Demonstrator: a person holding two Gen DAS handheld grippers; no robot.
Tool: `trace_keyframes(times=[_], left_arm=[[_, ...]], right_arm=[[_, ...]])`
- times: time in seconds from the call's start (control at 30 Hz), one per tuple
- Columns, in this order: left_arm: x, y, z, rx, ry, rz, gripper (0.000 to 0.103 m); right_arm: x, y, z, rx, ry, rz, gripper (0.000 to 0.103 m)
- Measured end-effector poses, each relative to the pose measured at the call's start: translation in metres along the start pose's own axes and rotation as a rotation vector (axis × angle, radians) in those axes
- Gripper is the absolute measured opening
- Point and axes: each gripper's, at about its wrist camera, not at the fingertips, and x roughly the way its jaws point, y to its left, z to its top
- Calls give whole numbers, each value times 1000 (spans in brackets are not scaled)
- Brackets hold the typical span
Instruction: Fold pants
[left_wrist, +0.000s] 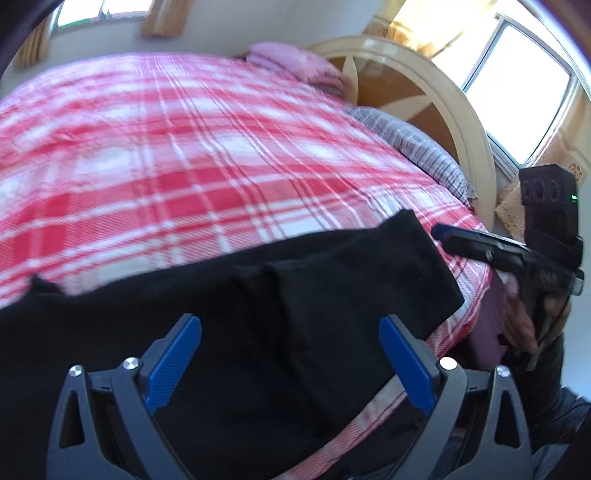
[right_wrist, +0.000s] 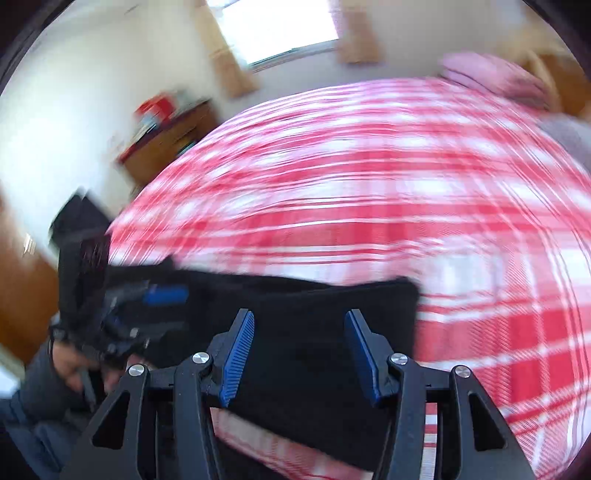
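1. The step in hand looks like the pause between folds. The black, soft knit pants (left_wrist: 280, 295) lie near the edge of the bed, on its red-and-white checked cotton cover (left_wrist: 177, 147), and neither tool holds them.
2. The left tongs (left_wrist: 290, 354) stand wide open above the dark cloth, blue ribbed pads well apart and nothing pinched between them.
3. The right tongs (right_wrist: 299, 350) are also parted, about half way, over the same garment; their pads press on nothing. In the left wrist view the right tool appears side-on, just beside the squared end of the pants, with a hand (left_wrist: 524, 317) wrapped round its grip.
4. The pants already look doubled: a long black band runs along the bed's near edge and ends in a blunt, straight corner, with a soft ridge across the middle where layers overlap. The fabric looks matt and limp, likely to sag if lifted by one point only.
5. The next move, as I judge it, calls for each tongs to drop onto an end or corner, close on all layers there, and carry that end across onto the other half, keeping edges aligned.
6. Both views are smeared by motion, so seams and waistband cannot be made out.
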Motion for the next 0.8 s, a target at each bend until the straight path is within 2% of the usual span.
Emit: trace_keyframes(times=[0.03,0.1,0.17,0.2,0.23,0.27,0.37,0.43,0.53,0.63,0.7,0.8], left_arm=[[6,-1,1,-11,19,-3,84],[19,-4,1,-24,56,-29,73],[25,-9,2,-13,56,-8,68],[25,-12,2,2,49,14,54],[23,-13,2,8,44,20,23],[22,-13,2,8,42,22,10],[9,-2,-1,-55,10,-30,11],[0,3,-3,-75,-9,-38,11],[-10,10,-3,-91,-29,-29,11],[-10,12,-1,-97,-34,-27,11],[-4,12,-2,-85,-19,-8,11],[6,17,-6,-94,12,23,12]], right_arm=[[-1,-12,0,38,-7,-8,53],[0,-26,2,81,-11,-25,53],[-3,-39,4,117,-32,-35,53],[-5,-43,5,137,-47,-29,53],[-6,-45,5,145,-51,-24,53],[-8,-47,5,153,-59,-16,53],[-11,-45,7,154,-90,36,53],[-14,-41,7,136,-100,82,53],[-14,-29,5,86,-95,103,53],[-8,-15,1,27,-60,166,54],[4,-7,-3,-15,12,193,54],[28,-7,-13,-41,101,88,54]])
